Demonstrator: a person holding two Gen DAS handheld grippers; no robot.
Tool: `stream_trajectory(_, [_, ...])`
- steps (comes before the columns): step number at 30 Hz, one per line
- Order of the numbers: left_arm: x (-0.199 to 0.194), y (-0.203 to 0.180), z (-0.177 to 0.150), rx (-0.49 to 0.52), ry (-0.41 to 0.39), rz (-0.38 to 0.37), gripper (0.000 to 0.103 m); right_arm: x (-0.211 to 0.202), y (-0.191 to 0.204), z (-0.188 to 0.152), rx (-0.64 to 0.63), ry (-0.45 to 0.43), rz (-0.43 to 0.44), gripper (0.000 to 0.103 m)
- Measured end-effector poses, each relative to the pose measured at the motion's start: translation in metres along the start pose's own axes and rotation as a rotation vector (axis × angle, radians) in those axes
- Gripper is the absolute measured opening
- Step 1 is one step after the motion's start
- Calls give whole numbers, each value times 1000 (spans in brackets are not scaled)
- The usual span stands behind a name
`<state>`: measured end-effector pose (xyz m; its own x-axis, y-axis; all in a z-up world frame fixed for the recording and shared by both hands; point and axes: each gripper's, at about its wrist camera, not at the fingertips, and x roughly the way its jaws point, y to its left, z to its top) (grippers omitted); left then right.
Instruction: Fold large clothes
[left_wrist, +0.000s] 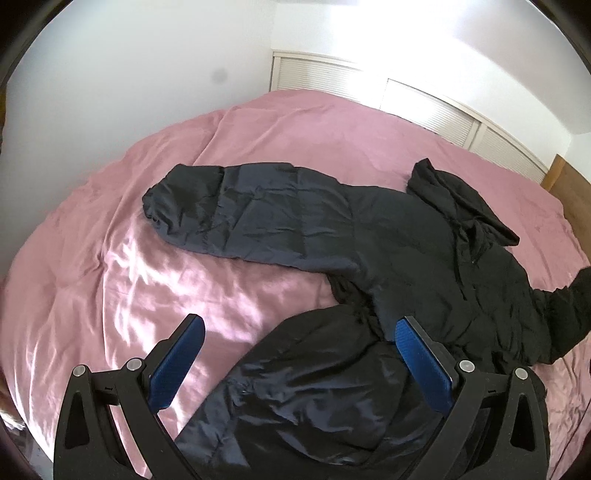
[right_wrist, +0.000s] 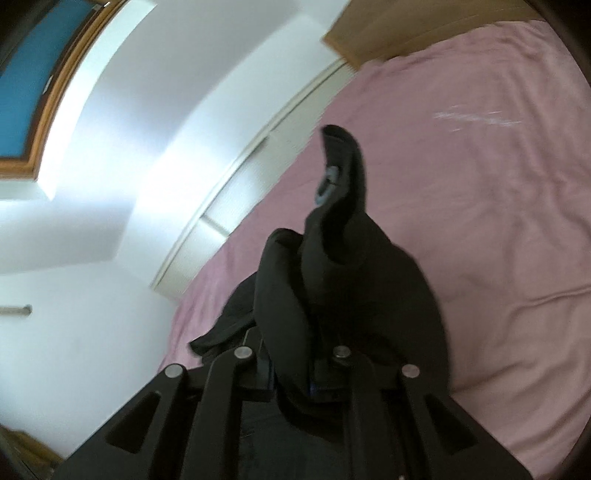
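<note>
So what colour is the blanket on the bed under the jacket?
Pink. The blanket shows best in the left wrist view, spread under the black jacket.

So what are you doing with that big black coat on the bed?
A person with a gripper in each hand is starting to fold a black coat spread on a pink bed. The right gripper is shut on a bunched bit of the coat and holds it up off the bed. The left gripper is open above the near sleeve, not gripping anything. The far sleeve lies stretched out flat, so nothing is folded yet.
</note>
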<state>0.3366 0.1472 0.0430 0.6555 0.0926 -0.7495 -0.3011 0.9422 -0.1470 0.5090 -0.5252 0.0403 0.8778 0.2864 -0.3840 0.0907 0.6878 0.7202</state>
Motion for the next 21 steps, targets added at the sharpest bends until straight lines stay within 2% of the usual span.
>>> stream_trajectory(5, [9,8,1,4,20,-1,101,51,58,-30,-61,95,52,11])
stream_trajectory(12, [17,25,1,10,27,-10,101,125,115,-87,-151,240,99,11])
stream_trajectory(16, [20,43,-1,-10,31,-7,101,155,137,-126,-248,323,59,11])
stream_trajectory(21, [24,60,-6,-29,38,14,101,164,131,-163,-353,410,-1,11])
